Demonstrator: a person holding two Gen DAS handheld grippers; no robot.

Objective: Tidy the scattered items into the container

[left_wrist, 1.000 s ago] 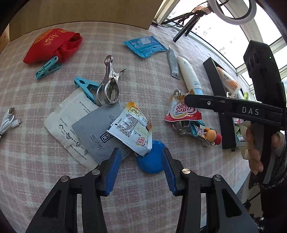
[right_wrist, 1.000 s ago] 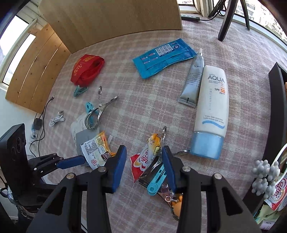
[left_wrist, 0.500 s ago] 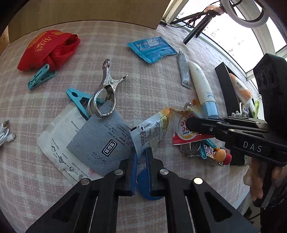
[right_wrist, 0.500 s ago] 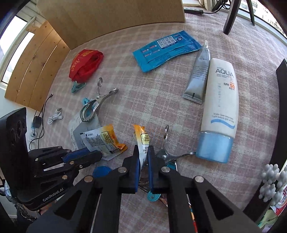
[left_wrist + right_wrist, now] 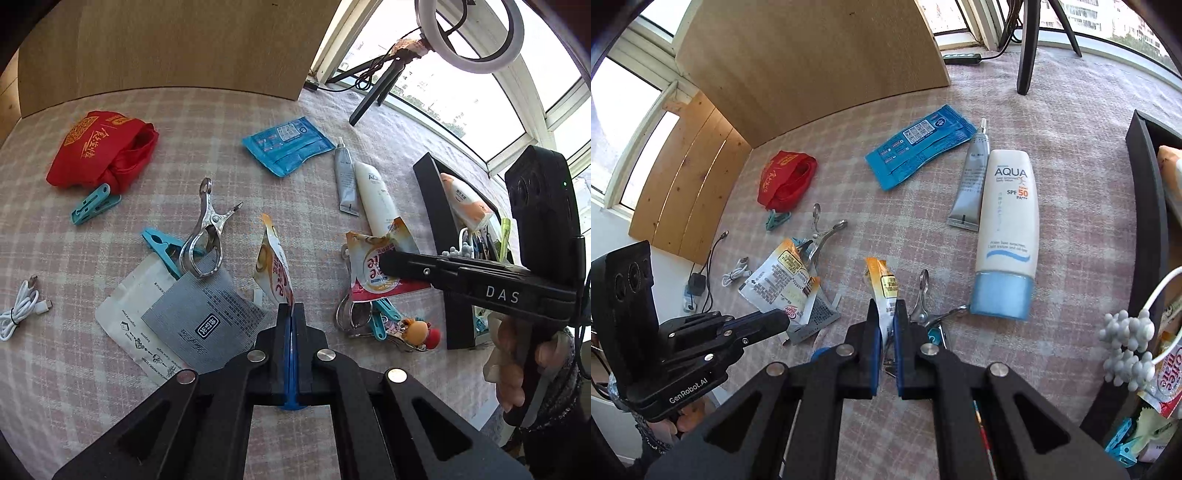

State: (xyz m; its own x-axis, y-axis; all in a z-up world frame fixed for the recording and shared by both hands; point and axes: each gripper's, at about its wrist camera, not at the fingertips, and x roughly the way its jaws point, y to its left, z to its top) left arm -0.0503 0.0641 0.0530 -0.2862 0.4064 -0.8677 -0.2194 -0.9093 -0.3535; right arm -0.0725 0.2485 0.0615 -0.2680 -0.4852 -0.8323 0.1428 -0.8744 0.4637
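My left gripper [image 5: 291,310] is shut on a coffee creamer sachet [image 5: 275,266], lifted edge-up above the checked tablecloth; it also shows in the right wrist view [image 5: 783,280]. My right gripper [image 5: 886,314] is shut on a second creamer sachet [image 5: 884,284], seen flat in the left wrist view [image 5: 373,262], held near the black container [image 5: 439,236]. The container holds several items, among them a white tube [image 5: 465,199].
Scattered on the cloth: red bag [image 5: 99,151], teal pegs [image 5: 94,205], steel clip [image 5: 207,232], grey and white packets [image 5: 199,317], blue pack [image 5: 284,144], grey tube [image 5: 971,181], AQUA sunscreen [image 5: 1004,229], white cable [image 5: 18,314], a clip pile with a toy [image 5: 417,328].
Both grippers have lifted with their sachets pinched; the left sachet has swung upright, and the blue lid is now hidden under the left gripper.
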